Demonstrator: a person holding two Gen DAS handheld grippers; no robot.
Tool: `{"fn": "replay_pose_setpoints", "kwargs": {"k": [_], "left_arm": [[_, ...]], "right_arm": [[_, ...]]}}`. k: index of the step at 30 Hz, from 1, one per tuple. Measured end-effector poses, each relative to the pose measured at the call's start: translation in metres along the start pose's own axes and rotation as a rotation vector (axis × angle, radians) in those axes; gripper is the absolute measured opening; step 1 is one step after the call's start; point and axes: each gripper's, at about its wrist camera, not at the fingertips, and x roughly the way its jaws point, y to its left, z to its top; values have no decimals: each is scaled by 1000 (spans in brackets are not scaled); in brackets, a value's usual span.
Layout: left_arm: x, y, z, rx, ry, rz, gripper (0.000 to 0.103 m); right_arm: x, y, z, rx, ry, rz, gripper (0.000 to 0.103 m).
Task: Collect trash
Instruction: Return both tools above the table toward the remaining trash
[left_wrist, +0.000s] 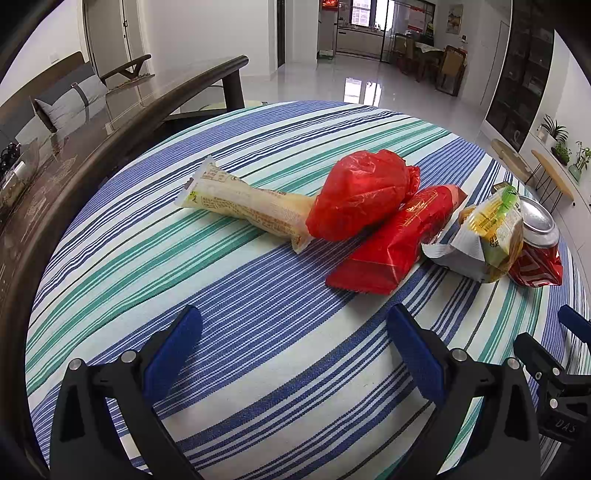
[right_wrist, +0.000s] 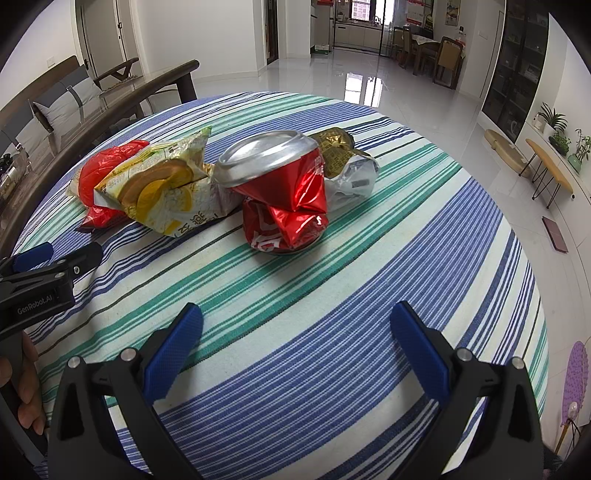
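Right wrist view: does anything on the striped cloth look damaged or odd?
Yes. The red soda can is crushed: its body is buckled and its silver top tilts left, leaning against the yellow snack wrapper.

A glossy white tiled floor (left_wrist: 317, 83) reflects window light; white walls, a dark wooden sofa (left_wrist: 74, 110) to the left, dining chairs (left_wrist: 448, 70) far back, potted plants (left_wrist: 554, 136) to the right.

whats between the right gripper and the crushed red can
Nothing: in the right wrist view only bare striped tablecloth lies between the open right gripper and the crushed red can.
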Motion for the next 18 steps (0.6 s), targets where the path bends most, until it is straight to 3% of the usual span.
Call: {"fn": "replay_pose_setpoints", "kwargs": {"k": [15, 18], "left_arm": [[0, 0, 0, 3, 1, -2, 99], [-2, 1, 1, 50, 23, -41, 98]], "right_arm": [[0, -1, 1, -1, 0, 1, 98], [0, -1, 2, -1, 0, 1, 98]]}}
